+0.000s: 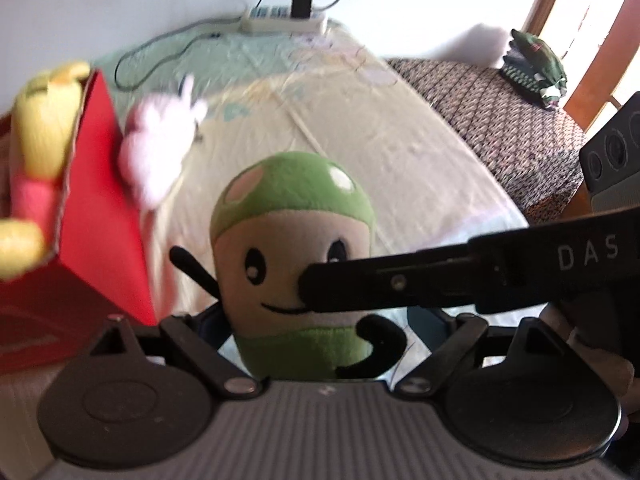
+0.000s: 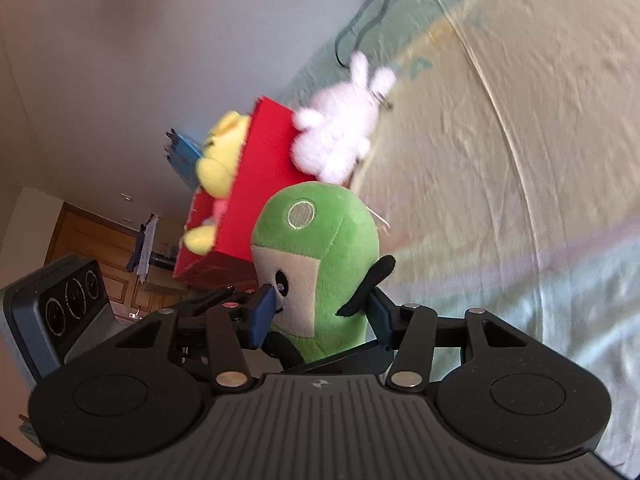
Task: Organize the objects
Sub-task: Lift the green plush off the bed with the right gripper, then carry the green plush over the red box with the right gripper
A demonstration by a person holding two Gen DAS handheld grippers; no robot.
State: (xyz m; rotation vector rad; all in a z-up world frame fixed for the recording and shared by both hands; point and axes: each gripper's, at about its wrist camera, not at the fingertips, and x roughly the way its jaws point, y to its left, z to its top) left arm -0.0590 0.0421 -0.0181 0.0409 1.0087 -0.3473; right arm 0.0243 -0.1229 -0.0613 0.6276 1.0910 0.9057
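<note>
Both grippers, left (image 1: 308, 320) and right (image 2: 320, 316), clamp the green plush (image 2: 316, 264); next, lift into red box (image 2: 264, 152).

Green-and-beige plush (image 1: 294, 256), red box (image 1: 102, 184), white bunny (image 2: 344, 128), yellow doll (image 2: 220, 148), pale floral sheet (image 1: 360, 120)

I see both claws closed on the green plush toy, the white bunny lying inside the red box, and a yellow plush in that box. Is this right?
Not quite: the white bunny is not inside the red box. The right wrist view shows it outside, against the box's outer side on the bed sheet. The rest holds: the left claw and the right claw grip the green plush toy, and the yellow plush sits in the box.
</note>
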